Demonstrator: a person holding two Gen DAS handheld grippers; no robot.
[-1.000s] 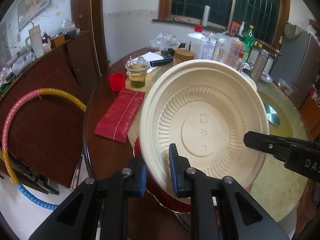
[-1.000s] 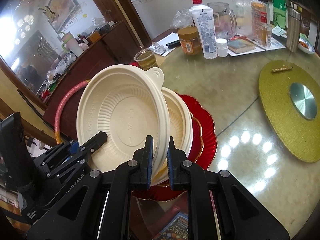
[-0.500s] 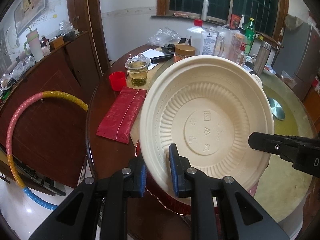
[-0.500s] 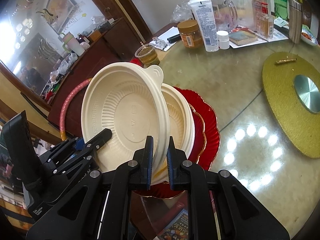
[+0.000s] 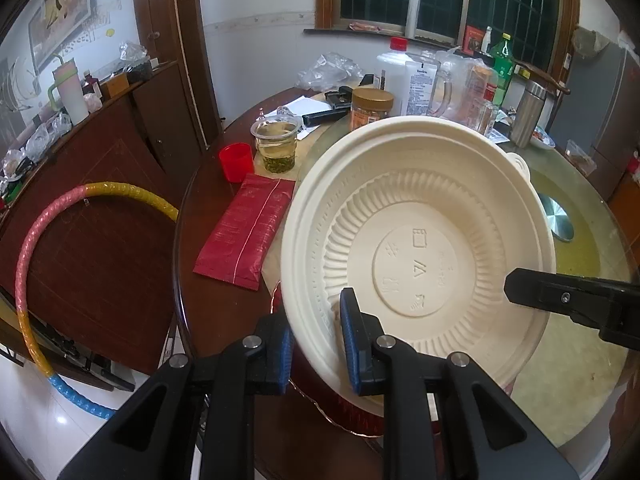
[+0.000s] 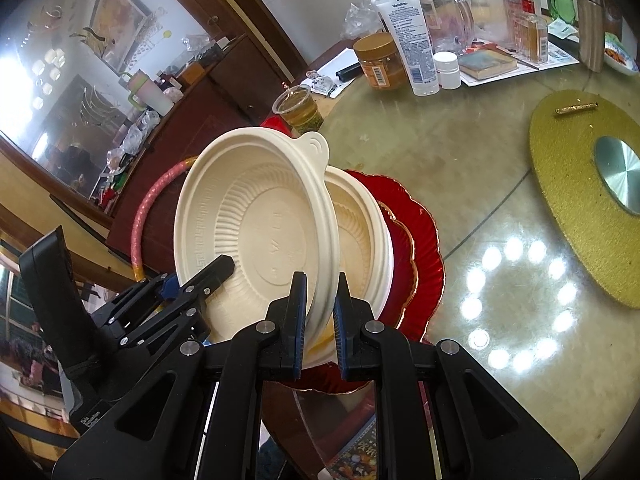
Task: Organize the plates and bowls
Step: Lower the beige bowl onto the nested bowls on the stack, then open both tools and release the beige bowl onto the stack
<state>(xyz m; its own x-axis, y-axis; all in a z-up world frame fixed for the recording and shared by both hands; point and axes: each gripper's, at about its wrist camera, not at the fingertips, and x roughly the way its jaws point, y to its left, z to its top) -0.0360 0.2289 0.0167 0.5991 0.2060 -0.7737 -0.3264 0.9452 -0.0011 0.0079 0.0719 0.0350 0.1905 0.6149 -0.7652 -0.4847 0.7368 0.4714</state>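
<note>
A cream bowl is held tilted with its underside toward both cameras; it also shows in the right wrist view. My left gripper is shut on its rim, and my right gripper is shut on the rim at another spot. The right gripper's finger shows in the left wrist view. Behind it a second cream bowl rests on stacked red plates with gold edges near the table's edge.
The round glass-topped table holds a gold turntable, a tea cup, a red cup, a red packet, and jars and bottles at the back. A hoop leans on a cabinet at left.
The held cream bowl has shifted slightly with both grippers. Both grips stay the same.
</note>
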